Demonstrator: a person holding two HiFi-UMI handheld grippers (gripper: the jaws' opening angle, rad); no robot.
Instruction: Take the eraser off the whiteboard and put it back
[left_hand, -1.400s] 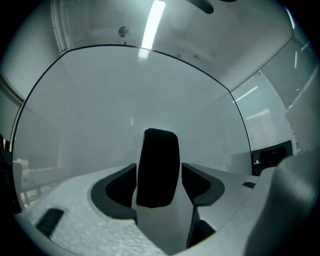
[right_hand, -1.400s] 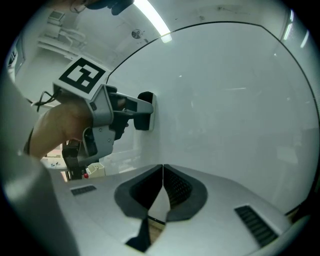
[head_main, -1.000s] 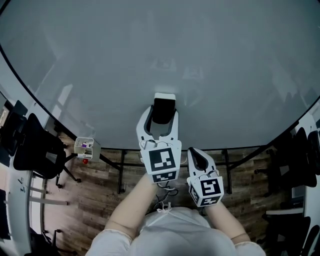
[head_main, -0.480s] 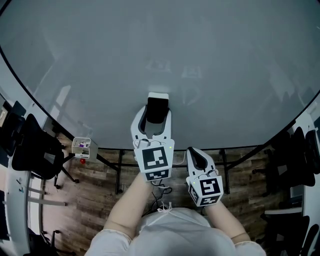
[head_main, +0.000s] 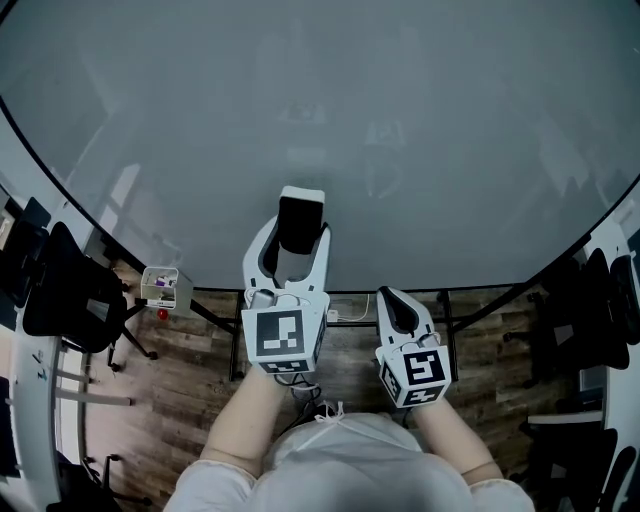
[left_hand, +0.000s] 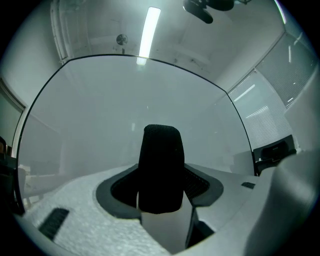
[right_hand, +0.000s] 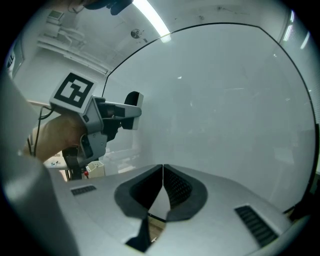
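Note:
The eraser (head_main: 299, 222), black felt on a white body, sits between the jaws of my left gripper (head_main: 297, 232) in front of the large whiteboard (head_main: 320, 120). In the left gripper view the eraser (left_hand: 160, 170) stands upright between the jaws, which are shut on it, its felt towards the camera. I cannot tell whether it touches the board. My right gripper (head_main: 392, 303) hangs lower right, near the board's bottom edge, jaws shut on nothing. In the right gripper view its jaws (right_hand: 162, 172) meet, and the left gripper with the eraser (right_hand: 131, 107) shows at upper left.
The whiteboard stands on a metal frame (head_main: 240, 340) over a wooden floor. A small white box with a red item (head_main: 162, 288) sits lower left. Black chairs (head_main: 60, 290) stand at the left, more dark furniture (head_main: 590, 300) at the right.
My left gripper, with the eraser in it, has moved left and down across the board. The right gripper has barely moved.

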